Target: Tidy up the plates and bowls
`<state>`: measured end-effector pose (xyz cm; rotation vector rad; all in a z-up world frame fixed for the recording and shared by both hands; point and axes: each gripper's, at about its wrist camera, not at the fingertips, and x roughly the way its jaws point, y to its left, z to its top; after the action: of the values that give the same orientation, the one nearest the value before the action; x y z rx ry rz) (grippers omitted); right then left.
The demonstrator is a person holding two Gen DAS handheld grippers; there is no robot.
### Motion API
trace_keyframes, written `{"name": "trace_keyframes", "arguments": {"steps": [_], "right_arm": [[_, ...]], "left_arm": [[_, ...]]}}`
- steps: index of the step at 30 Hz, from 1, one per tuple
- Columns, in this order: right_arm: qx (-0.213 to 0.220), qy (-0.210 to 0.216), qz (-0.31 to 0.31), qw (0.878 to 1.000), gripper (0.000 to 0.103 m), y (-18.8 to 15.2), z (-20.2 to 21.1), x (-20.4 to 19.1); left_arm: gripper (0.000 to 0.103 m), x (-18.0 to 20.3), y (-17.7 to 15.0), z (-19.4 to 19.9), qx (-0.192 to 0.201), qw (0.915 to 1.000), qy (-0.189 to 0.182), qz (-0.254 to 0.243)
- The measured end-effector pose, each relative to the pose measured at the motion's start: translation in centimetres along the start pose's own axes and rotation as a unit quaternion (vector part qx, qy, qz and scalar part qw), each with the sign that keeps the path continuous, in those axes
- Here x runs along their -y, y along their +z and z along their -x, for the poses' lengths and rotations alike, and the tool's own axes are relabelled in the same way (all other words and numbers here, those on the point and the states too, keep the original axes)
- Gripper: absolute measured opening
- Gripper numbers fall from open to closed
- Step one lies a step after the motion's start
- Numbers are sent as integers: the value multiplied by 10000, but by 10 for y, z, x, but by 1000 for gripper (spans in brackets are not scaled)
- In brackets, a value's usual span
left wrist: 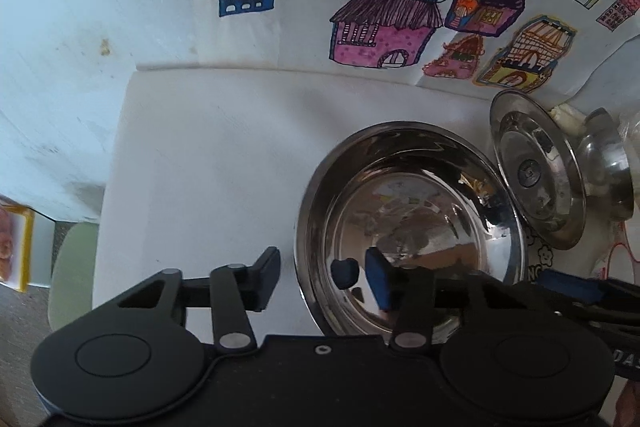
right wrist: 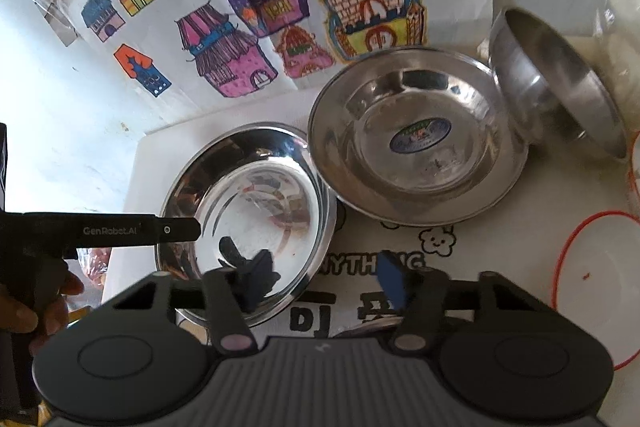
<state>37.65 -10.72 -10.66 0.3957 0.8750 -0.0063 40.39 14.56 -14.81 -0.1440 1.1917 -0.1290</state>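
Steel: two bowls (right wrist: pixel 244 211), one plate (right wrist: pixel 416 139)

We see the left gripper (left wrist: pixel 322 277) as a matt black housing with two round caps near the camera, silver rivets at the link arms, and a small screw hole at centre. Its fingers (left wrist: pixel 378 283) carry blue pads. The right gripper (right wrist: pixel 324 285) has a ribbed grey-black body, the same round caps and rivets, and blue-padded fingers (right wrist: pixel 390 285). From the right wrist view, the left gripper's side bears white "GenRobot.AI" lettering.
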Motion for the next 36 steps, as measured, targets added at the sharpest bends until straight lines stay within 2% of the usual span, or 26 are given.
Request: {"name": "trace_keyframes", "arguments": {"steps": [1,3,6,10,15,26,30,36], "right_arm": [[-27,34,-13,10000,53,0,-2,0],[-82,66,-16,9999,41,0,-5,-1],[-143,79,-27,9999,28,0,-8,-1],[-158,143,-7,9998,17,-1,-10,-2],[-190,108,109,9997,17,-1,-10,-7],[-248,272,549,9978,17,-10,4,-21],[-139,343,730,9966,17,-16,21,-24],[67,334,833,9959,17,-28,58,-13]], "left_arm": [[42,-1,-1,0,2,10000,-54,32],[34,-1,-1,0,-23,9999,-121,83],[30,-2,-1,0,-35,9999,-83,109],[19,-8,-2,1,-98,9996,-112,234],[11,-14,-8,8,-123,9995,-82,281],[11,-29,-33,38,30,9986,-118,510],[11,-26,-42,54,176,9987,-156,451],[11,-10,-54,69,287,9977,-414,462]]}}
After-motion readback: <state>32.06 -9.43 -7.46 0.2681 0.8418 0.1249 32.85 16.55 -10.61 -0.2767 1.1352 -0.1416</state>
